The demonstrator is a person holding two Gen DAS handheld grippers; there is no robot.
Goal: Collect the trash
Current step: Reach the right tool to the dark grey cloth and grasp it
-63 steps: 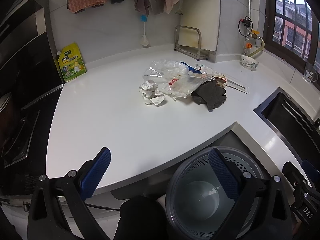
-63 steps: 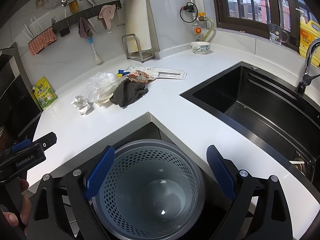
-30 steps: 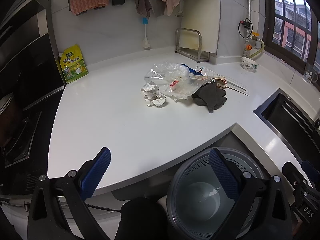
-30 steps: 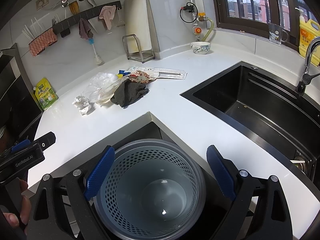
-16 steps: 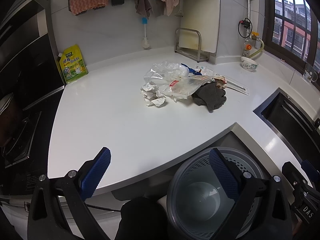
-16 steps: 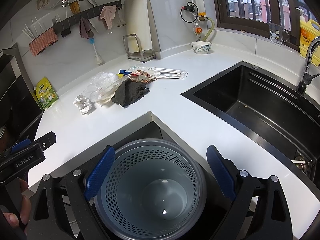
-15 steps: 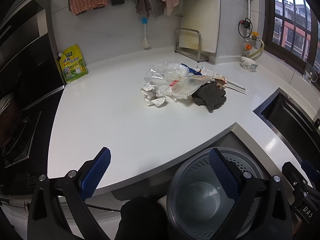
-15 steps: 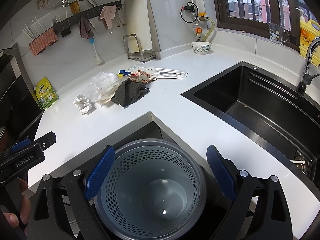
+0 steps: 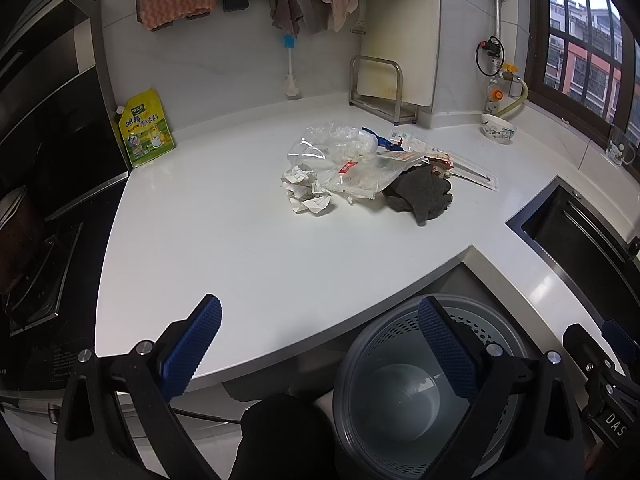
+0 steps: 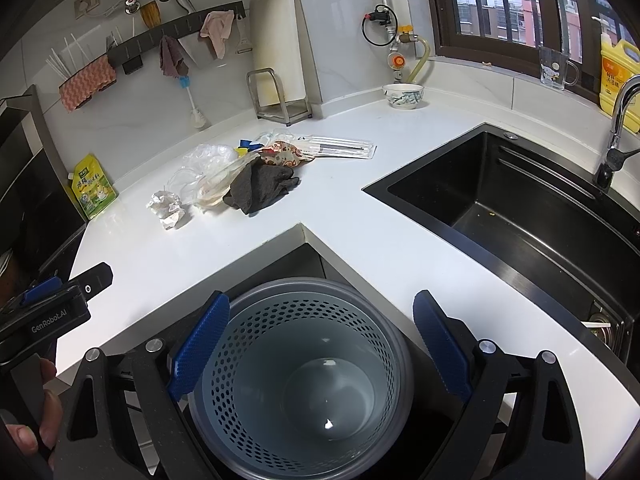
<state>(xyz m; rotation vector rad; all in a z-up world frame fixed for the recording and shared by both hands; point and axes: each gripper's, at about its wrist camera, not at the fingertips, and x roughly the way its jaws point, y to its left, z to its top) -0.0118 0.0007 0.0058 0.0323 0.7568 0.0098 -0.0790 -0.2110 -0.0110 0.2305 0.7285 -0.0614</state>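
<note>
Trash pile (image 9: 360,172) lies mid-counter (image 9: 224,240) toward the back wall — well ahead of left gripper (image 9: 320,344) and right gripper (image 10: 320,336), both spread wide, empty, over the bin (image 10: 300,380).

Wide bare stretch of white L-shaped countertop (image 9: 208,240) is lying open along its front edge; only the heap of crumpled paper, plastic bags and dark cloth (image 9: 360,176) is blocking mid-counter, toward the back wall.

White countertop (image 9: 224,240), black sink (image 10: 520,208), barred window (image 10: 500,0)
</note>
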